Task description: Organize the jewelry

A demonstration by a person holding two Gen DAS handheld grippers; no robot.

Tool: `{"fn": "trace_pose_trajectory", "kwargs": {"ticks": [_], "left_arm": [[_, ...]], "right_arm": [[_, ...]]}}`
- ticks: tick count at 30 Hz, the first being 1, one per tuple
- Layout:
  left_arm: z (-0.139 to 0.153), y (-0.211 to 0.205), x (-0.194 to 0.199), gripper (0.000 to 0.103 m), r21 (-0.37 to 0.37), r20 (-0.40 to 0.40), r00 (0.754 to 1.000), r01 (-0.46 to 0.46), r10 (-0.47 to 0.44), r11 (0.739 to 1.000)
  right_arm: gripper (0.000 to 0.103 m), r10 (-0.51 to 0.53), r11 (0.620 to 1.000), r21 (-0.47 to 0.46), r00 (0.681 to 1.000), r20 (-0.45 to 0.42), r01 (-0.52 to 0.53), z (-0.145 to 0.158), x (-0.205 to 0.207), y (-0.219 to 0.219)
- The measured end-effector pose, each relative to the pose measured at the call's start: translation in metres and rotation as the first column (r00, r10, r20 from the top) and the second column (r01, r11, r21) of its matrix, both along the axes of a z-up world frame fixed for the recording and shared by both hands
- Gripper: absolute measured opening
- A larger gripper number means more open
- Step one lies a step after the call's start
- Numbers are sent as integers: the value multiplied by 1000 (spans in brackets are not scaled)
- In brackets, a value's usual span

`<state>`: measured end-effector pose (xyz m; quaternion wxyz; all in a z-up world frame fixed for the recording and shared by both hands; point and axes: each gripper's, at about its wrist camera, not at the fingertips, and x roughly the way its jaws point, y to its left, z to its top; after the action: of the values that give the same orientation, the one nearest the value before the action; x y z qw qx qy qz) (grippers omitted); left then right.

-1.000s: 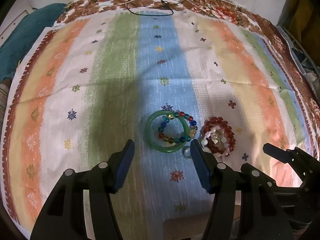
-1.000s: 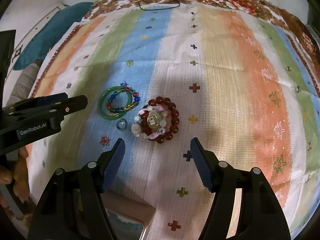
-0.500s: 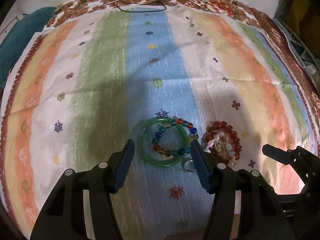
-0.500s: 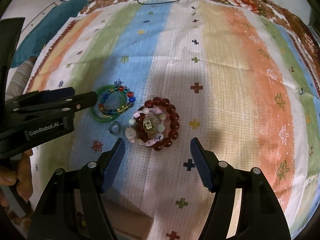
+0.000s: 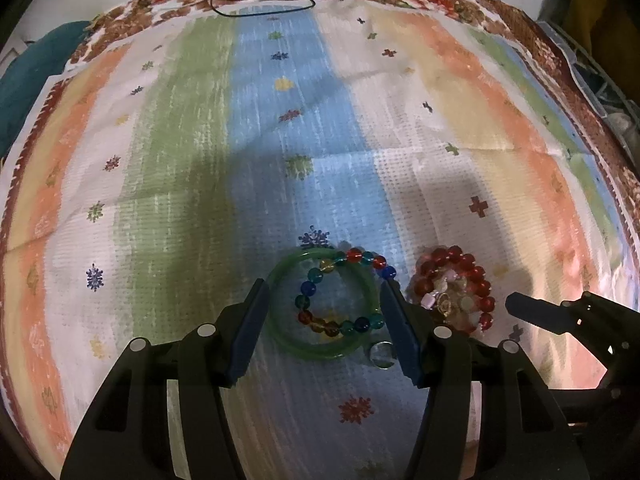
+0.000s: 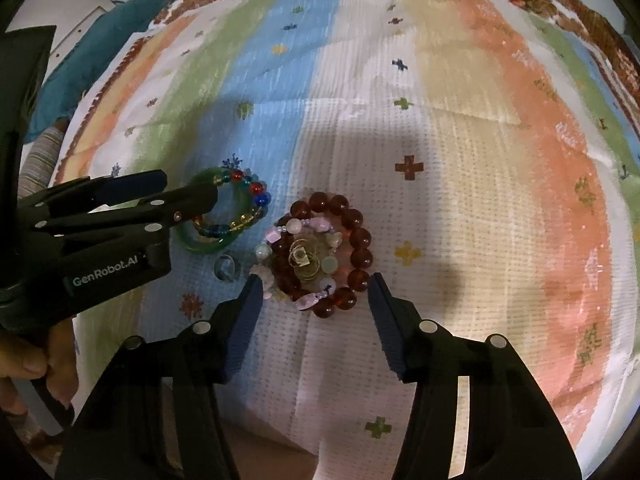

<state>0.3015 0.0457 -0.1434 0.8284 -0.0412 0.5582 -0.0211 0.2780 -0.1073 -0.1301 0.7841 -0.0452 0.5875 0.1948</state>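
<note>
A green bangle (image 5: 296,348) with a multicoloured bead bracelet (image 5: 348,258) lying in it sits on the striped cloth. My left gripper (image 5: 322,304) is open, its fingertips on either side of the bangle. To the right lies a dark red bead bracelet (image 6: 358,236) stacked with a pink and white bead bracelet (image 6: 296,226) and a small gold piece (image 6: 302,258). My right gripper (image 6: 314,292) is open, its fingertips at either side of this stack's near edge. A small clear ring (image 6: 227,267) lies between the two piles.
The striped cloth (image 5: 460,140) covers the whole surface. A thin dark cord (image 5: 264,4) lies at its far edge. Teal fabric (image 6: 100,40) lies off the far left. A cluttered edge (image 5: 600,88) shows at the far right.
Both grippers have moved forward and down toward the jewelry. The left now brackets the green bangle and the right brackets the red bead stack. Both stay open.
</note>
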Motion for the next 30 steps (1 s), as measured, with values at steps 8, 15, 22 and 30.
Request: {"fn": "trace_pose_trajectory", "kwargs": {"ticks": [8, 15, 22, 30], "left_arm": [[-9, -2, 6, 48, 4, -18, 1000, 17, -17, 1000], [-26, 1, 12, 35, 27, -57, 998, 21, -19, 999], [-31, 2, 10, 15, 45, -53, 998, 34, -32, 998], [-29, 0, 9, 9, 62, -52, 998, 41, -38, 997]], "right_arm": [[44, -8, 1000, -1, 1000, -27, 8, -7, 4, 3], [27, -15, 1000, -10, 999, -38, 14, -11, 7, 2], [19, -5, 1000, -19, 999, -33, 4, -10, 7, 3], [5, 25, 999, -19, 999, -34, -26, -11, 3, 7]]}}
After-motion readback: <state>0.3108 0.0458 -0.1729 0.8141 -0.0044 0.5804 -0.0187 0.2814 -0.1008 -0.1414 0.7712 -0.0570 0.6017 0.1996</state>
